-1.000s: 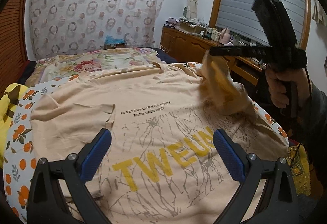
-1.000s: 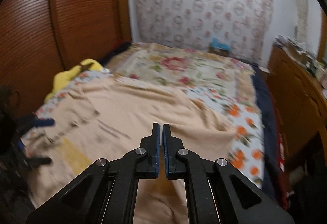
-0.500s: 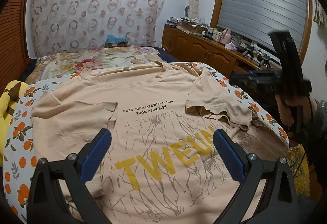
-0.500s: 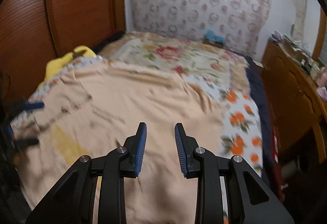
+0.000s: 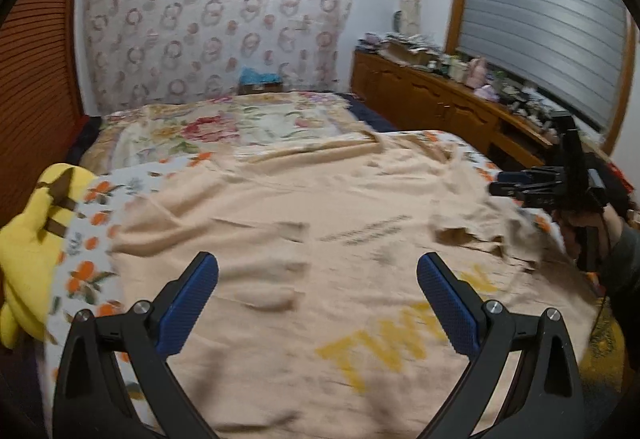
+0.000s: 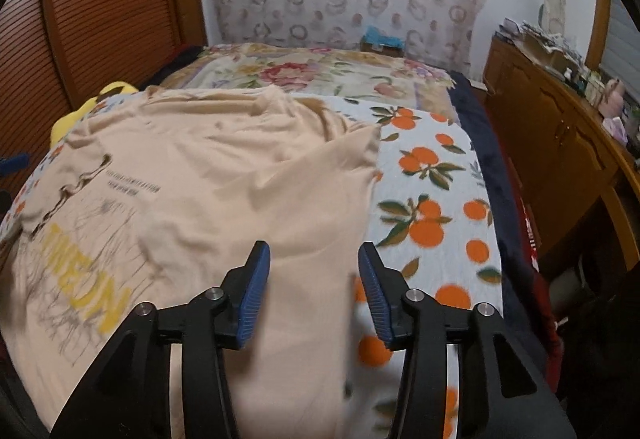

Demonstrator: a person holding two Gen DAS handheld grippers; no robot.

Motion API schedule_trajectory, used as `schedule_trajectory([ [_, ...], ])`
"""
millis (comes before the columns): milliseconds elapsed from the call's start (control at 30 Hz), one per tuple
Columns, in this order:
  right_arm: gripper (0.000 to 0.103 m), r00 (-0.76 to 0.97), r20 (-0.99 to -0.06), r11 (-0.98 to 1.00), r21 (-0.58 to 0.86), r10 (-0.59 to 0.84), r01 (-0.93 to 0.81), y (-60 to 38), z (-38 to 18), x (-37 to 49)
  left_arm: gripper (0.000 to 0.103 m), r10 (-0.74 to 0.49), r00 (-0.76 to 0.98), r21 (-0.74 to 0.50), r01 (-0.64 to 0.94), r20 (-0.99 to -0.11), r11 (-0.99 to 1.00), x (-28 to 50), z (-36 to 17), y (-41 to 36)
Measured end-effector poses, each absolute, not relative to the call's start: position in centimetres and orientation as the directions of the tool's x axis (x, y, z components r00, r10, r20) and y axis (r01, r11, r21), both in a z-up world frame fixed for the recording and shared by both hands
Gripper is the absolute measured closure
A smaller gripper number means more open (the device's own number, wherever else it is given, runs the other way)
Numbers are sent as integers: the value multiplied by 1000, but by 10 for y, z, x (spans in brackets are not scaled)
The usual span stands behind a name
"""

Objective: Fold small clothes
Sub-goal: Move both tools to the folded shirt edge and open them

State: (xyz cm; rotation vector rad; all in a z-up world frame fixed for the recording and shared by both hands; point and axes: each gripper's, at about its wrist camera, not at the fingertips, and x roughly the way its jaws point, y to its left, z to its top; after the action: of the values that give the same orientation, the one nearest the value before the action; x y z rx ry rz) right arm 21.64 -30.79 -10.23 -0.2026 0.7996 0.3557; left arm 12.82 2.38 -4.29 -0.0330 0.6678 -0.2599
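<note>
One peach cotton T-shirt (image 6: 208, 175) covers the orange-print bedspread (image 6: 436, 199); its right edge lies between the opening, empty right gripper (image 6: 314, 295); left gripper (image 5: 318, 303) released.

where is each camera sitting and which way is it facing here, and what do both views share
Left wrist: sits on the left gripper, jaws wide open and empty, looking down the bed over the t-shirt toward the curtain; the right gripper and the hand holding it show at the right edge.
Right wrist: sits on the right gripper, jaws opening with nothing pinched, above the t-shirt's side edge and the orange-print blanket.
Shared: t-shirt, blanket, yellow plush toy, curtain, wooden cabinet.
</note>
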Motion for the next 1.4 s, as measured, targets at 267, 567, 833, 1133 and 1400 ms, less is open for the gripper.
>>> schedule_trajectory([
  [267,51,613,-754,923,-23,236,-383,-310,-113,277,2,-160,734,-123,104,-660,987,166,-59,79],
  [567,50,605,-761,914,-41,234,-405,-297,-116,308,2,-75,698,-87,18,-713,996,195,-81,121],
  [833,46,607,-762,916,-46,225,-398,-293,-118,309,7,-86,661,-107,9,-745,994,216,-93,148],
  [1133,44,603,-765,918,-37,228,-394,-294,-117,309,58,-122,629,-163,-7,-768,987,233,-106,166],
  [1400,44,603,-764,918,-38,228,-395,-295,-117,308,58,-104,634,-151,-21,-766,988,236,-107,167],
])
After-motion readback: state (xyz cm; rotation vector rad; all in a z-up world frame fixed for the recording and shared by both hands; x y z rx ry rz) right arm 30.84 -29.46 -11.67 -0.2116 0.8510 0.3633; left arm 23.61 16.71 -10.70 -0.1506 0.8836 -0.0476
